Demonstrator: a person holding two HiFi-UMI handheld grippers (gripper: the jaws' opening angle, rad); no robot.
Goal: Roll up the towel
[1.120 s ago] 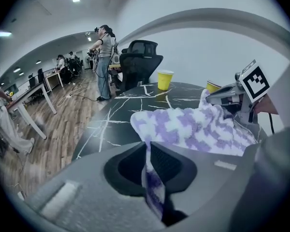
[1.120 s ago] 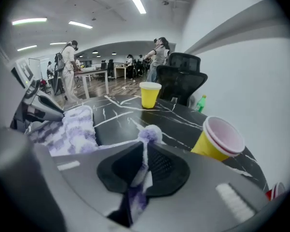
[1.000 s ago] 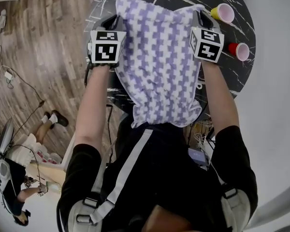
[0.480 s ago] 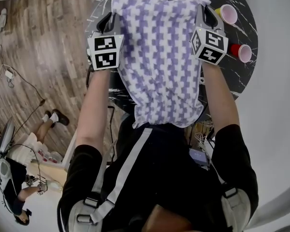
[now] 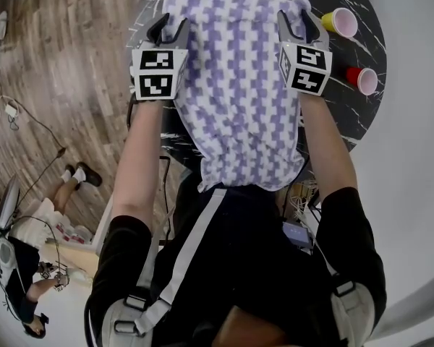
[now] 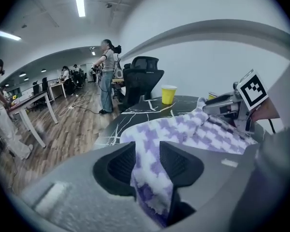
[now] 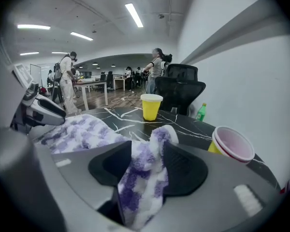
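jaws just opened apart on left gripper [image 5: 169, 27] and right gripper [image 5: 296, 20], one towel [image 5: 235, 85] between

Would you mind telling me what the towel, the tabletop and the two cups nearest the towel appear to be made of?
The towel looks like soft terry or fleece cloth: fuzzy pile, limp folds, purple-and-white check. The tabletop looks like black marble or a marble-look laminate, fairly glossy, with white veins. The yellow cup and the red cup seem thin smooth plastic with rolled rims, though coated paper is possible.
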